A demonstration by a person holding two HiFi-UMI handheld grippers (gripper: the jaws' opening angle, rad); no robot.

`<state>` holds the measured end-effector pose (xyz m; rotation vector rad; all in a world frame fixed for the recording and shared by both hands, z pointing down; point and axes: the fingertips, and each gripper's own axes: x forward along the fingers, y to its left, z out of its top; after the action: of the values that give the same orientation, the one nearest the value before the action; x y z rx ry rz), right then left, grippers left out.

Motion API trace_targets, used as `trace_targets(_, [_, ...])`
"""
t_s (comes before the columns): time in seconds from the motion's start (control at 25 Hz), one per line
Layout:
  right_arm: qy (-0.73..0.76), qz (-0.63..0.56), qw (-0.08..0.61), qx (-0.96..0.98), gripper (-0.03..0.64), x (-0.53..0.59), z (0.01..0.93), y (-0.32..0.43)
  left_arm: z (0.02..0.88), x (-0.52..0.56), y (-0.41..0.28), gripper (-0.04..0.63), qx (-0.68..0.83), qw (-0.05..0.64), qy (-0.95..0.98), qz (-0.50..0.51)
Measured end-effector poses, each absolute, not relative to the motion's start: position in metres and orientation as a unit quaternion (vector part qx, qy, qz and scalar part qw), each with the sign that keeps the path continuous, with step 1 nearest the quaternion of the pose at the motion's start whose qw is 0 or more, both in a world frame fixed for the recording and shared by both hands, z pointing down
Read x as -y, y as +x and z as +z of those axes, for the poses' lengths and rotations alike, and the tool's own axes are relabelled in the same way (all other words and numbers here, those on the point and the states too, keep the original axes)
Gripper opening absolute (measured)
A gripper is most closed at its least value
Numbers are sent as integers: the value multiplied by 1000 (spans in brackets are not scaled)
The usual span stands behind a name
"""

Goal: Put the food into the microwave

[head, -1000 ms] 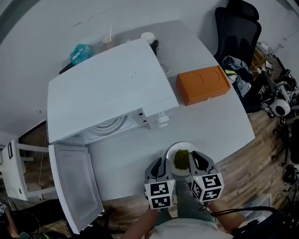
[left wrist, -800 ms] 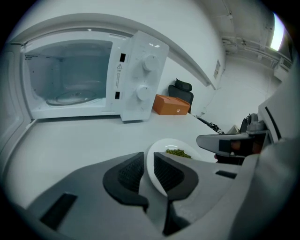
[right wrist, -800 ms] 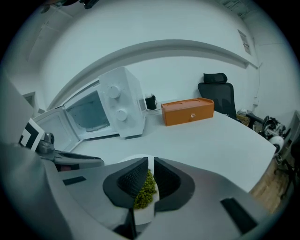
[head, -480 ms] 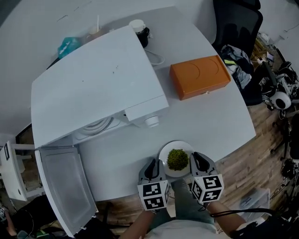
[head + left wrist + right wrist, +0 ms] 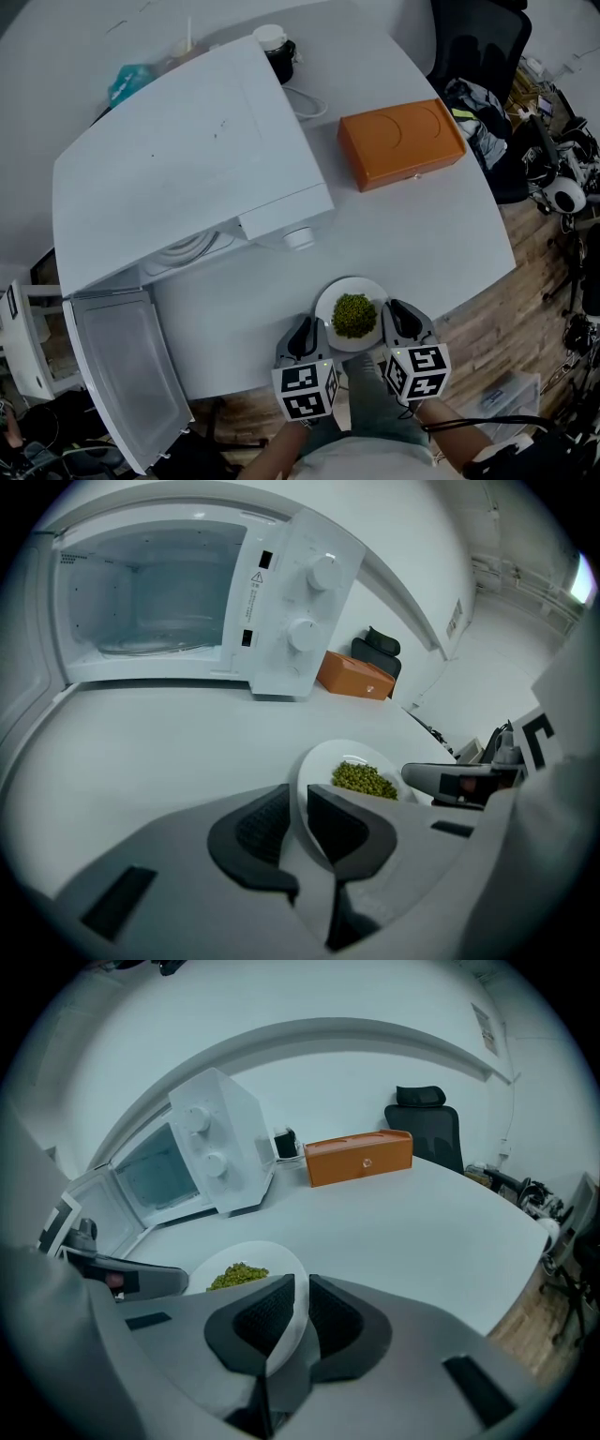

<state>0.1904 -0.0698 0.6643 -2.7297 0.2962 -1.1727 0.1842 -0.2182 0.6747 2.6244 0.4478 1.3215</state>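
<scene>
A white plate (image 5: 330, 301) with green peas (image 5: 352, 315) hangs over the table's near edge. My left gripper (image 5: 307, 335) is shut on its left rim and my right gripper (image 5: 399, 325) is shut on its right rim. In the left gripper view the plate (image 5: 323, 763) stands between the jaws of the left gripper (image 5: 298, 819), peas (image 5: 365, 779) beyond. In the right gripper view the plate (image 5: 234, 1255) sits in the right gripper (image 5: 300, 1314). The white microwave (image 5: 178, 150) stands at the left with its door (image 5: 127, 370) swung open and its cavity (image 5: 150, 602) empty.
An orange box (image 5: 401, 142) lies on the white table (image 5: 412, 234) to the right of the microwave. A cup (image 5: 272, 42) and a teal bag (image 5: 129, 81) stand behind it. A black office chair (image 5: 473, 42) and clutter lie past the table's right side.
The head view has shifted, so the microwave sits further left and up. Both grippers stay shut on the plate, which has moved slightly forward over the table edge.
</scene>
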Motion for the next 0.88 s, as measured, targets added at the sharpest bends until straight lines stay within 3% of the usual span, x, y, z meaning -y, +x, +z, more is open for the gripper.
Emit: trace_targets(0.88, [-914, -391, 87, -60, 37, 69, 672, 189, 679, 211, 185, 57, -141, 117, 875, 448])
